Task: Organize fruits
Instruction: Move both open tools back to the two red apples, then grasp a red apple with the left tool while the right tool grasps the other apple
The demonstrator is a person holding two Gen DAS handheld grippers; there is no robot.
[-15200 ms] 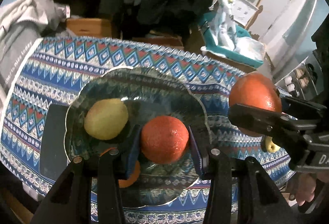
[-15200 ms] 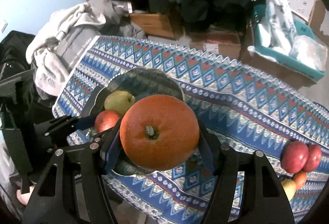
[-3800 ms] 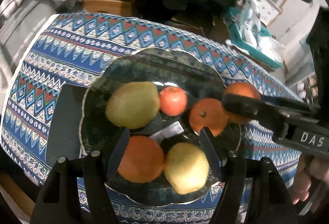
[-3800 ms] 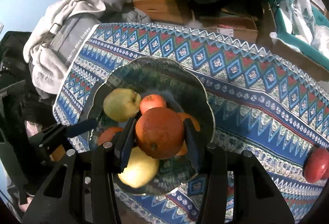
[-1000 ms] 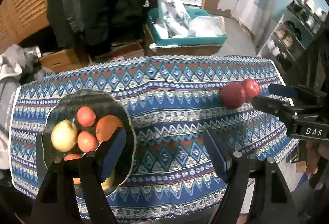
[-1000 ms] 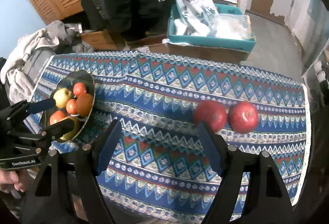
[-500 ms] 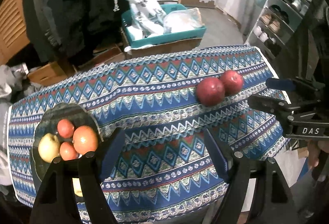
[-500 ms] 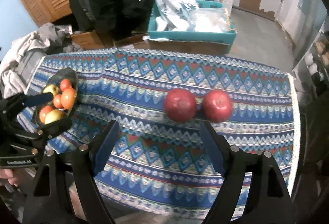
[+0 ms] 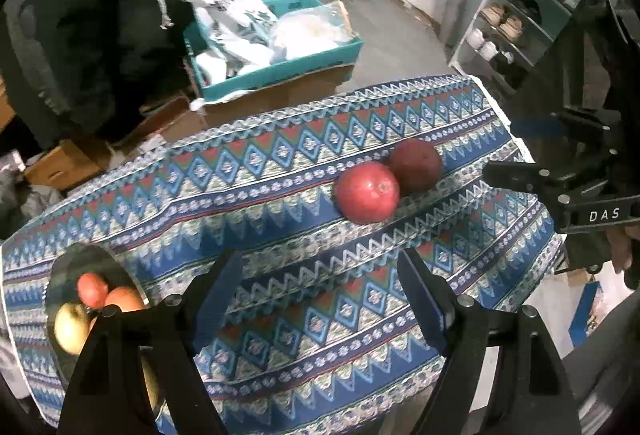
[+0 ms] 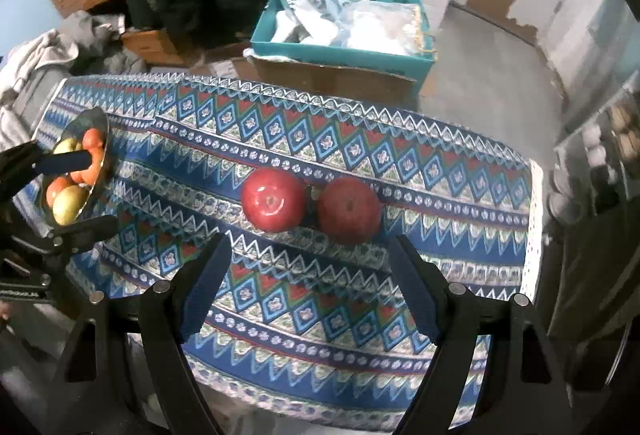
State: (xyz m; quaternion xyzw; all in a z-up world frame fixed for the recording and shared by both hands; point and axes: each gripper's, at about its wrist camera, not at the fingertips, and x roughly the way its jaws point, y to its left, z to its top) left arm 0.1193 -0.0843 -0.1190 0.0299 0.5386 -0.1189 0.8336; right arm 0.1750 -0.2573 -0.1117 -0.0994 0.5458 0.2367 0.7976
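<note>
A: Fruits: two red apples are left out on the table (image 10: 460,163), mid-cloth toward its right end, well apart from the plate (image 10: 102,123) at the left end. Everything else is already plated.

B: Step?

A: Judging by that, it's the reach for the last pair. Both tools hover above the cloth, pointed steeply down, nothing between the jaws. Left tool (image 9: 320,299) spread wide; its jaws have just been opening. Right tool (image 10: 306,283) likewise spread and empty, and it also widened within the last second.

B: Next move?

A: Likely one apple per tool. The left apple (image 10: 274,199) and the right apple (image 10: 349,209) sit touching or nearly so; the gap is in shadow, can't tell. That's the snag: the inner finger has to slip between them, or one gets nudged and rolls. Better to approach from the outer sides or take them one at a time.

B: How do they look?

A: Big, round, glossy, deep red, stem dimple facing up on the left one. The right one is duller and darker. On the plate: a yellow-green pear or apple (image 9: 72,327), oranges (image 9: 124,299), one small red fruit (image 9: 93,285), crowded.
</note>
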